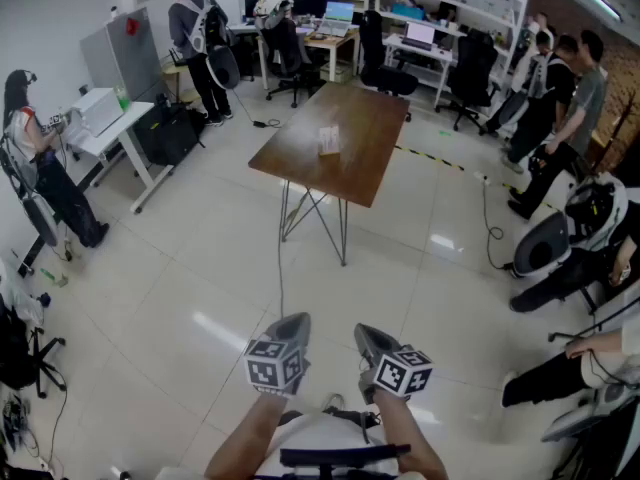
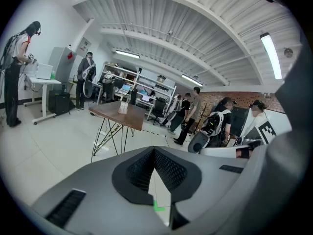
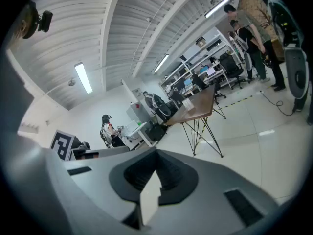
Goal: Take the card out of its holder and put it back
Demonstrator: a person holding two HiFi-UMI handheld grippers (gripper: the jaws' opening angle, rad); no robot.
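The card holder (image 1: 328, 140), a small pale thing too far off to show whether the card sits in it, stands upright near the middle of the brown wooden bench (image 1: 372, 164). The bench rests on thin metal legs on the pale tiled floor (image 1: 200, 268). Well apart from the bench, low in the head view and close to the person's body, the left hand-held gripper (image 1: 292, 321) and the right hand-held gripper (image 1: 368, 334) are side by side, each with its jaws together and nothing between them.
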